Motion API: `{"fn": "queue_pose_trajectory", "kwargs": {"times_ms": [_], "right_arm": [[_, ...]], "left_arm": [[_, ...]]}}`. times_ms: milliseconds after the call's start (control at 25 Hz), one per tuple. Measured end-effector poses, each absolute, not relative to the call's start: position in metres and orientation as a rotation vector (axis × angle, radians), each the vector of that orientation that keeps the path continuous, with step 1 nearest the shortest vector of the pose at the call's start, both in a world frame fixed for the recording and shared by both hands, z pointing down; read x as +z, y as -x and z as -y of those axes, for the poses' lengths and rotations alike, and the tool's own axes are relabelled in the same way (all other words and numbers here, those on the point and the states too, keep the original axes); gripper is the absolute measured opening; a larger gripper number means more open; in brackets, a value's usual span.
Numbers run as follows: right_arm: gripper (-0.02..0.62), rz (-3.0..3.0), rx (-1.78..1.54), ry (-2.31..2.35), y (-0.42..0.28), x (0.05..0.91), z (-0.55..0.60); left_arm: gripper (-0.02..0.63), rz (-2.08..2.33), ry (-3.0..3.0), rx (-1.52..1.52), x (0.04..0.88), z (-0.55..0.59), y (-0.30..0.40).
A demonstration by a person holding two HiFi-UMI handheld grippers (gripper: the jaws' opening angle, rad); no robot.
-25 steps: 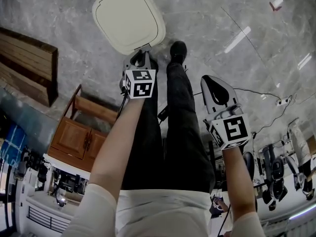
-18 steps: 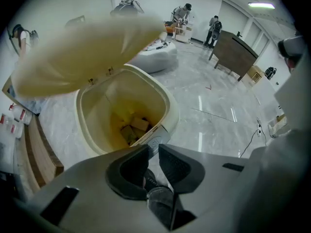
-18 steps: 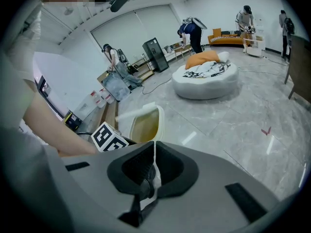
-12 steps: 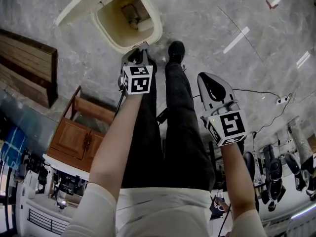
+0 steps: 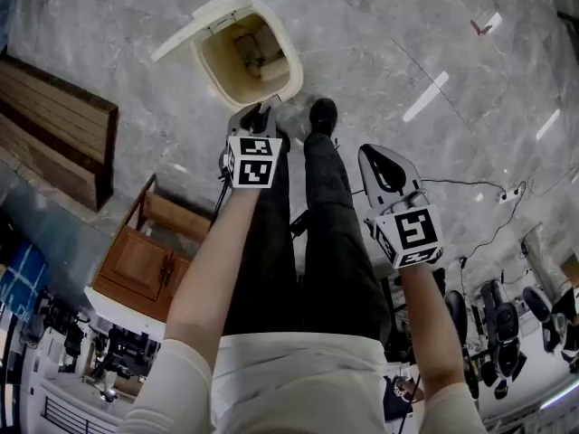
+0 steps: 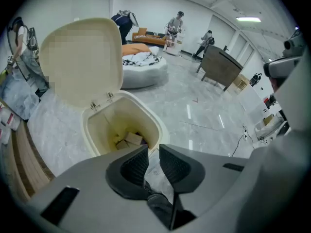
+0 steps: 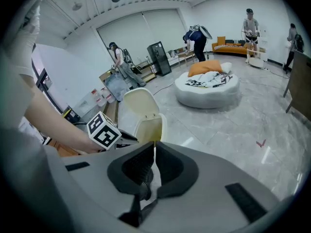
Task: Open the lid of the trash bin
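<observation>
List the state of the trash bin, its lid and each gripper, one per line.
Trash bin: open at the top, with some rubbish at the bottom.
Lid: swung up on its hinge, standing behind the opening.
Left gripper: jaws nearly together, nothing between them, at the bin's front edge.
Right gripper: jaws together, empty, away from the bin.
</observation>
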State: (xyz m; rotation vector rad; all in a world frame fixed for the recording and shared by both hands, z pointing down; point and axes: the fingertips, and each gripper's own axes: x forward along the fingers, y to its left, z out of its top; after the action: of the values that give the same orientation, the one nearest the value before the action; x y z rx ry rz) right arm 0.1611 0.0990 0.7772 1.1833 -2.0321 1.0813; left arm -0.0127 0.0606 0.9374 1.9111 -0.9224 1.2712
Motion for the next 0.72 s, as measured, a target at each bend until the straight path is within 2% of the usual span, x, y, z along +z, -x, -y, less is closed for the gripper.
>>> {"fn": "queue_pose_trajectory", "kwargs": {"times_ms": [320, 720], "right_arm": [[0.034, 2.056, 0.992, -1.197, -0.137, 0.718, -0.079], [0.034, 2.059, 0.880, -1.234, -0.128, 0.638, -0.050]], "left_arm": [[0.048, 0.923, -2.020, 1.154, 0.847, -0.047, 0.020], [0.037, 1.030, -2.104, 0.995, 0.721, -0.010, 0.052]]}}
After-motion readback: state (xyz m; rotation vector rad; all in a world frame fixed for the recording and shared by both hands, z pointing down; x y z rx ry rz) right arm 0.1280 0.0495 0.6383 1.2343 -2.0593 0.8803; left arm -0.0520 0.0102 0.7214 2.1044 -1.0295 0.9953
